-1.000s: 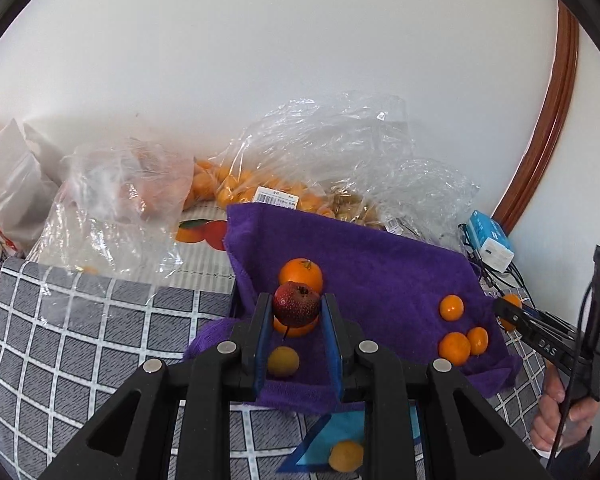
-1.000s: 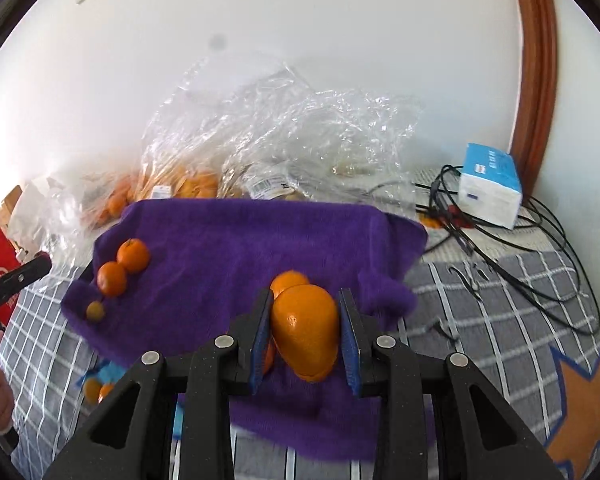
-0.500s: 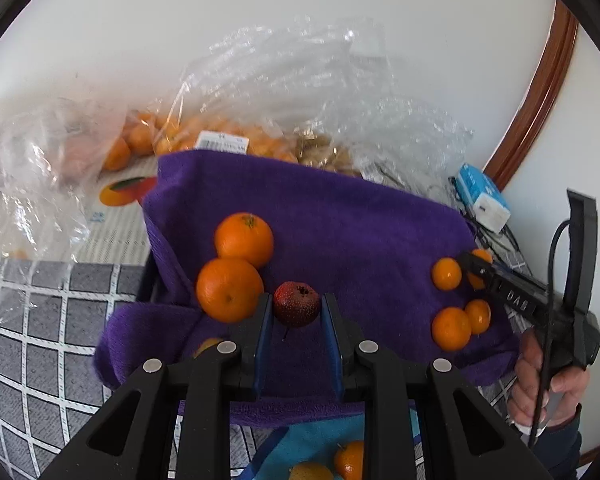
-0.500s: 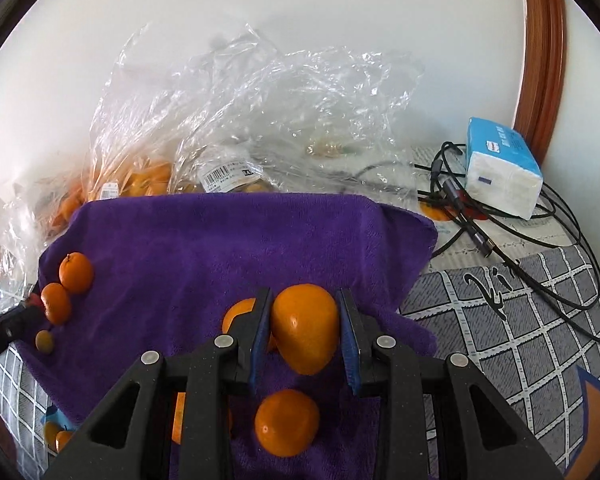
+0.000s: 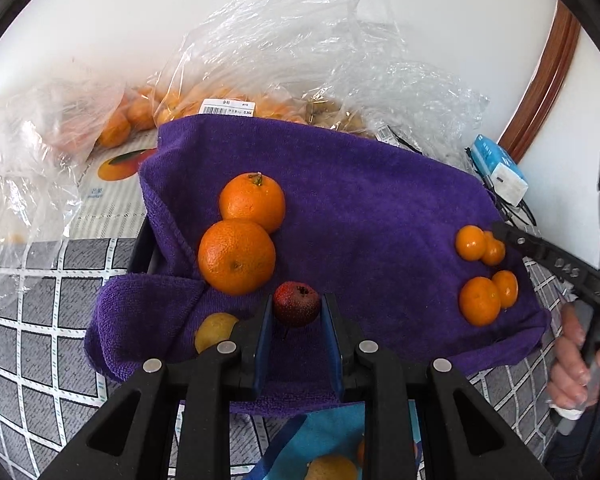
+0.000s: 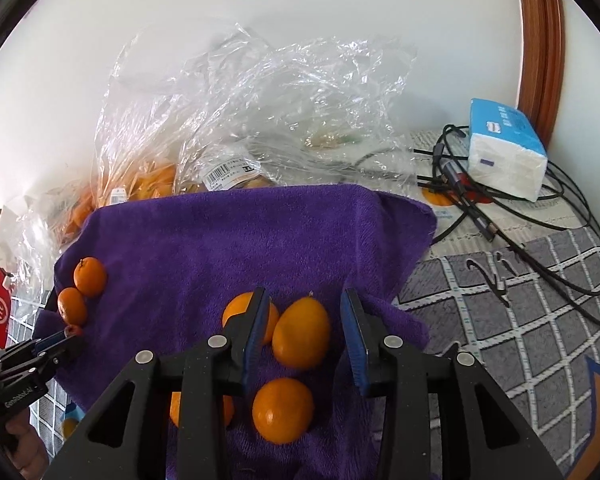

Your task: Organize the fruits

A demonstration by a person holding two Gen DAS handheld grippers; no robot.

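Observation:
A purple towel (image 5: 360, 200) covers a tray, also in the right wrist view (image 6: 240, 248). My left gripper (image 5: 296, 312) is shut on a small dark red fruit (image 5: 297, 308), low over the towel's front. Two large oranges (image 5: 236, 256) and a yellowish fruit (image 5: 214, 330) lie to its left; several small oranges (image 5: 480, 300) lie at the right. My right gripper (image 6: 304, 320) is open around a small oval orange (image 6: 302, 332) lying on the towel. Other small oranges (image 6: 282, 410) lie beside it. The left gripper shows at the far left (image 6: 56, 344).
Clear plastic bags of oranges (image 5: 228, 100) sit behind the towel by the white wall. A blue tissue pack (image 6: 508, 152) and black cables (image 6: 520, 220) lie at the right. A grey checked cloth (image 6: 520, 320) covers the table. More fruit lies on a blue patch (image 5: 332, 468) at the front.
My right gripper has opened and let the oval orange down on the towel. My left gripper has moved forward over the towel with the red fruit still held.

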